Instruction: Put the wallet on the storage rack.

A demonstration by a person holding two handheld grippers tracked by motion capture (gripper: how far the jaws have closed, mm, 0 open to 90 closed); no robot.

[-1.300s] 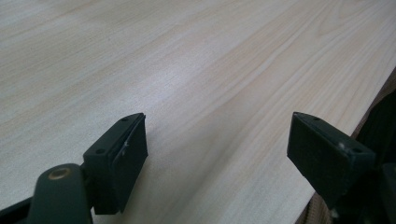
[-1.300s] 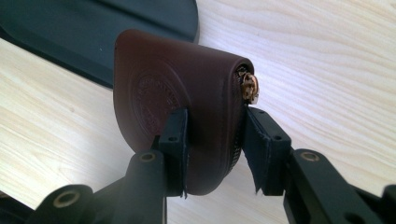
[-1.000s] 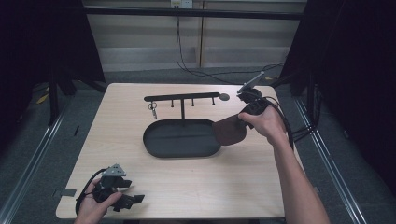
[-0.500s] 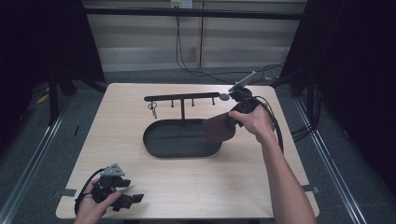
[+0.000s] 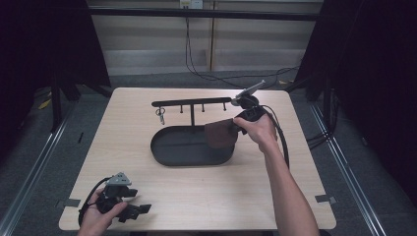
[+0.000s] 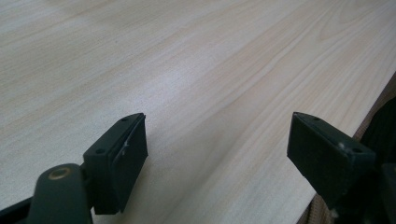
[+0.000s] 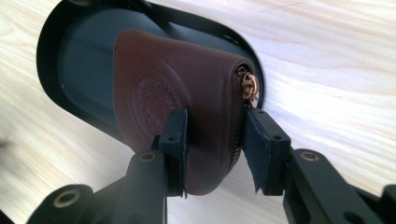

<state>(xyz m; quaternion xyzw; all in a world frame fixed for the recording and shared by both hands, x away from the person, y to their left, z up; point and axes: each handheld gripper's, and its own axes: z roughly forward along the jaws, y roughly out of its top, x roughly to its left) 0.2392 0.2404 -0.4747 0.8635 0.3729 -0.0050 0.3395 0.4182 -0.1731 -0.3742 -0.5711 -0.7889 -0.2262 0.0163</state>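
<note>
The right gripper (image 7: 212,140) is clamped on a small brown leather zip pouch (image 7: 182,107), which hangs just ahead of its jaws, over the right end of the black oval metal tray (image 5: 169,150). The step in hand looks like setting the pouch into the tray: lower it until its bottom edge rests on the tray floor inside the rim, and only then part the jaws, drawing back along their own line. The left gripper (image 6: 215,158) rests with its jaws apart on the pale wooden table (image 6: 187,70), well away
</note>
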